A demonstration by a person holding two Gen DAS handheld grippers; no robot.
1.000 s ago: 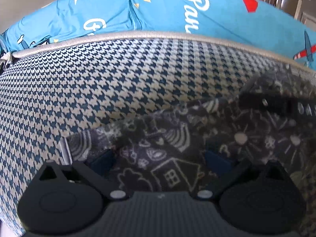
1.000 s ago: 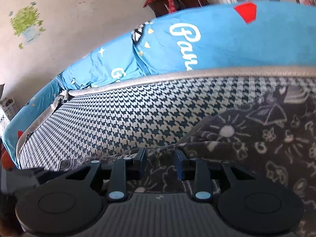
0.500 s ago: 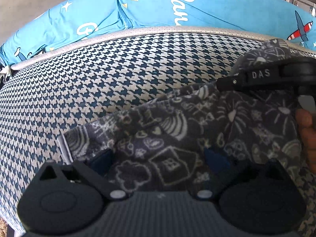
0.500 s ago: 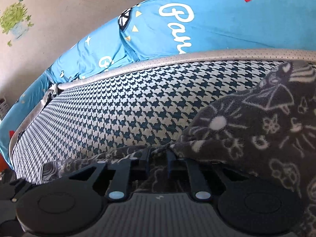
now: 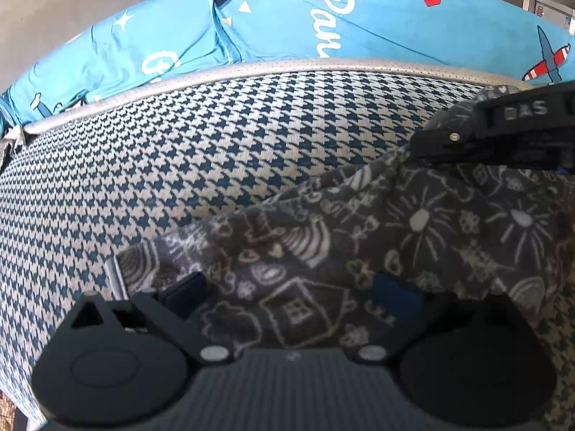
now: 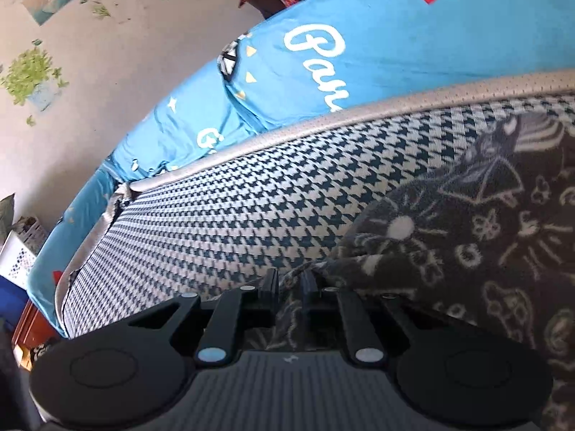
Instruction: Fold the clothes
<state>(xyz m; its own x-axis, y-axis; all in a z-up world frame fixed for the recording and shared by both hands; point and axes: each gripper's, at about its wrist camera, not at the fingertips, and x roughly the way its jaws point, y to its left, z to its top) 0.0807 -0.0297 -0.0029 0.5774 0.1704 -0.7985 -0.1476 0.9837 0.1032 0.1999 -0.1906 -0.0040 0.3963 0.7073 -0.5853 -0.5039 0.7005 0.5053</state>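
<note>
A dark grey garment (image 5: 359, 237) with white doodle prints lies on the houndstooth seat cushion (image 5: 179, 165). My left gripper (image 5: 287, 294) is open, its fingers wide apart with the garment's near edge lying between them. My right gripper (image 6: 290, 283) is shut on a fold of the same garment (image 6: 485, 237), which spreads to its right. The right gripper also shows in the left wrist view (image 5: 503, 129) at the upper right, pinching the cloth's far edge.
Blue printed back cushions (image 5: 323, 18) stand behind the seat's silver piping (image 5: 251, 68). In the right wrist view a wall with plant stickers (image 6: 32, 75) is at the left, and the seat's left end (image 6: 72, 280) drops off.
The right gripper closed on the garment fold and lifted it up and to the right. The left gripper stayed open over the near edge.
</note>
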